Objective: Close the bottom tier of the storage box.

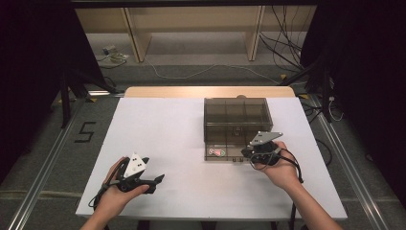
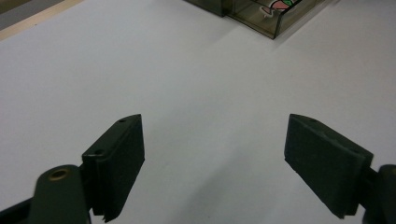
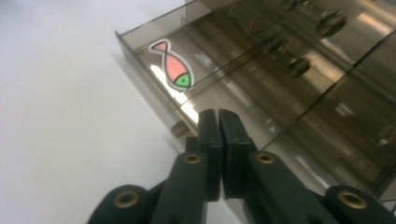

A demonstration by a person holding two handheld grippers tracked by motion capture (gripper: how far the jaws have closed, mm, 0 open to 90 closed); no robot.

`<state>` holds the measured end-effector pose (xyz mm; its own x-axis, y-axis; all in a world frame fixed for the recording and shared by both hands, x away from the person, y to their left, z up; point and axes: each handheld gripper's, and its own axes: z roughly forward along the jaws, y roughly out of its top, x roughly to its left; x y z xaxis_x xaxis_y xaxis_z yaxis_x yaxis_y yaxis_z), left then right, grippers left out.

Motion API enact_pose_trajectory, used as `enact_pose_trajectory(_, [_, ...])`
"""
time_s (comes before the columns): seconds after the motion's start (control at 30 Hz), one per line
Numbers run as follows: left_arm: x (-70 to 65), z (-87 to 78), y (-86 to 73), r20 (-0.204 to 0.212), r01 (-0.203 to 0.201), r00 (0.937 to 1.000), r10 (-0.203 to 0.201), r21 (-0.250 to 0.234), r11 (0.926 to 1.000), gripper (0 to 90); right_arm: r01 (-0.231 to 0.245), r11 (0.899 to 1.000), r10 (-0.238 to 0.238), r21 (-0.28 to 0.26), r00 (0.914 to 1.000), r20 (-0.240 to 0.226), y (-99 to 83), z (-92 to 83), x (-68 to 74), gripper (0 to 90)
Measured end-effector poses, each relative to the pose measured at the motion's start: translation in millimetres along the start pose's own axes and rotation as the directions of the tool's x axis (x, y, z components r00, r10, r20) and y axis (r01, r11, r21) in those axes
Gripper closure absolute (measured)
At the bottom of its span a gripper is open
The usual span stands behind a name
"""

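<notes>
You are holding the left gripper [image 1: 155,181] low over the white table [image 1: 182,134], well left of the box, and its own view is showing the jaws standing wide apart with nothing between them. Further right, the smoky box [image 1: 237,115] is sitting with its bottom drawer [image 1: 225,154] pulled out. The right gripper view is showing what the high view blurs: a red-and-green fish sticker [image 3: 171,65] lying in the drawer. You are keeping the right gripper [image 3: 218,122] clenched at the drawer's front edge, possibly on nothing. No readable writing is showing.
</notes>
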<state>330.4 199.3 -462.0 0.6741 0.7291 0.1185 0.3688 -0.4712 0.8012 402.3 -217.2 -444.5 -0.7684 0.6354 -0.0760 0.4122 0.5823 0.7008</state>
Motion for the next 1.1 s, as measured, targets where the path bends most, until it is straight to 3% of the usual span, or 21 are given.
enact_pose_trajectory(0.63, [-2.3, 1.4, 1.5, -0.002, -0.011, 0.9999, 0.011, 0.008, 0.9999, 20.2, -0.026, 0.997, 0.029, 0.075, 0.9989, -0.037, -7.7, 3.6, 0.6, 90.0])
enact_pose_trajectory(0.97, [-0.5, 1.4, 0.4, 0.006, -0.009, 0.9999, 0.009, 0.004, 0.9999, 20.2, -0.052, 0.983, 0.058, 0.178, 0.9979, -0.029, -11.6, 11.1, 0.7, 90.0])
enact_pose_trajectory(1.1, [-0.5, 1.5, 0.4, 0.003, -0.010, 0.9999, 0.010, 0.007, 0.9999, 20.2, -0.055, 0.980, 0.062, 0.193, 0.9976, -0.030, -13.6, 13.7, -0.2, 90.0])
